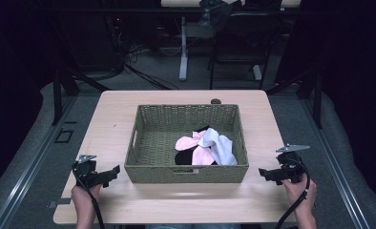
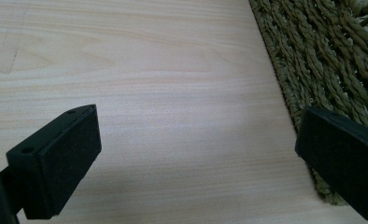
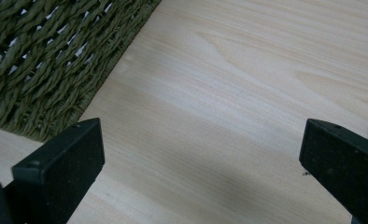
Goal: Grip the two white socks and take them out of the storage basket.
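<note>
High view: the left gripper (image 1: 110, 172) and right gripper (image 1: 267, 173) flank the woven basket (image 1: 186, 172) on the bench (image 1: 114, 119); pink, white and black socks (image 1: 206, 147) overlap inside, black ones mostly buried. Left gripper view: fingers (image 2: 56, 163) spread apart, empty, basket corner cropped. Right gripper view: fingers (image 3: 60, 170) wide apart, holding nothing.

High view: fixed above the person's edge of the surface (image 1: 114, 200), facing forward and down from well back, taking in the whole top, the woven basket (image 1: 186, 172) at centre and the floor beyond. Left gripper view: rides low on the left claw (image 2: 194, 158), very near the bare wood, basket wall (image 2: 322, 60) at its right edge. Right gripper view: same low, close look along the right claw (image 3: 201, 172), basket wall (image 3: 42, 60) at upper left; all three share the basket's outer weave and the wood beside it.
</note>
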A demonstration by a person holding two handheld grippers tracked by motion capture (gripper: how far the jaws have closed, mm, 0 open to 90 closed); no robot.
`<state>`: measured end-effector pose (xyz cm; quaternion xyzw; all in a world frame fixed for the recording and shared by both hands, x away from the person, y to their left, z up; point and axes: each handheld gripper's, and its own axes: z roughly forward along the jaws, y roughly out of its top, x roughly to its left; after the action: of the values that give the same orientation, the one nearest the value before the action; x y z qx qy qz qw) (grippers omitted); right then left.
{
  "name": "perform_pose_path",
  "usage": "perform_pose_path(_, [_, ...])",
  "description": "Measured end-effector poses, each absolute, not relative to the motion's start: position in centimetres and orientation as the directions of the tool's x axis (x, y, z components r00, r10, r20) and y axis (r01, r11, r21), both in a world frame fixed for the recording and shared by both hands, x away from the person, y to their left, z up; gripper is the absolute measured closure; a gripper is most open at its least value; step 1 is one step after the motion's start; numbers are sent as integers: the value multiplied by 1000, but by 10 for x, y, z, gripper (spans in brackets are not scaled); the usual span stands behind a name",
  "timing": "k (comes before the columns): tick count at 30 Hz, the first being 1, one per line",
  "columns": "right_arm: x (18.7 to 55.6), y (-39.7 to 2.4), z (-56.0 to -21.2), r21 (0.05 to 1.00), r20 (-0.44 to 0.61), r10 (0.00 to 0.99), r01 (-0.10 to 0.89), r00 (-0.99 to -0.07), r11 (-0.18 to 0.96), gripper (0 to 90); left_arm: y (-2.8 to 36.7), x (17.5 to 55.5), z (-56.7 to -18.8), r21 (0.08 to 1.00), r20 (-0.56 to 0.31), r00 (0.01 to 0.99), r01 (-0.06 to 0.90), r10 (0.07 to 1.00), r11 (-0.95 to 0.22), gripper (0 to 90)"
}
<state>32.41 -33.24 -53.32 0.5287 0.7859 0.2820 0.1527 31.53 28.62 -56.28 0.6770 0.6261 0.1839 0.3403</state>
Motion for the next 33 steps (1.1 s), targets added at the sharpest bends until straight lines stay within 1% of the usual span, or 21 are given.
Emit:
perform_pose_path(2, [325, -332, -531, 605, 63, 915, 745, -398, 282, 0, 286, 316, -565, 677, -182, 136, 735, 974, 24, 4])
perform_pose_path(4, [327, -332, -528, 602, 52, 915, 744, -399, 290, 0, 288, 317, -567, 652, -206, 128, 757, 970, 39, 0])
perform_pose_path(7, [330, -330, -523, 600, 27, 921, 743, -389, 296, 0, 290, 316, -566, 672, -203, 117, 739, 972, 51, 0])
perform_pose_path(11, [336, -328, -514, 594, 22, 911, 738, -412, 320, 0, 289, 313, -563, 698, -202, 134, 715, 970, 46, 0])
perform_pose_path(14, [342, -325, -506, 580, -11, 907, 736, -422, 350, 0, 288, 313, -562, 705, -201, 135, 707, 970, 48, 0])
perform_pose_path(17, [350, -324, -495, 581, 6, 907, 740, -421, 339, 0, 287, 313, -561, 703, -201, 126, 709, 971, 54, 0])
perform_pose_path(19, [354, -324, -485, 601, 20, 904, 728, -427, 330, 0, 286, 314, -562, 695, -200, 113, 716, 973, 60, 0])
perform_pose_path(20, [356, -324, -481, 609, 22, 905, 724, -424, 324, 0, 286, 314, -561, 692, -207, 107, 718, 972, 68, 4])
perform_pose_path(23, [363, -319, -469, 605, 19, 897, 720, -442, 342, 0, 287, 313, -560, 698, -208, 88, 711, 974, 84, 60])
perform_pose_path(25, [367, -313, -461, 606, 9, 892, 712, -452, 355, 0, 289, 312, -560, 699, -219, 92, 709, 971, 91, 56])
perform_pose_path(27, [371, -306, -455, 598, -10, 884, 706, -467, 379, 0, 288, 312, -559, 701, -211, 91, 708, 973, 86, 37])
perform_pose_path(30, [376, -299, -449, 591, -7, 872, 702, -489, 398, 0, 287, 312, -559, 703, -205, 92, 707, 975, 81, 14])
perform_pose_path(33, [384, -282, -437, 592, -24, 859, 685, -512, 425, 0, 285, 311, -558, 707, -182, 126, 706, 975, 41, 9])
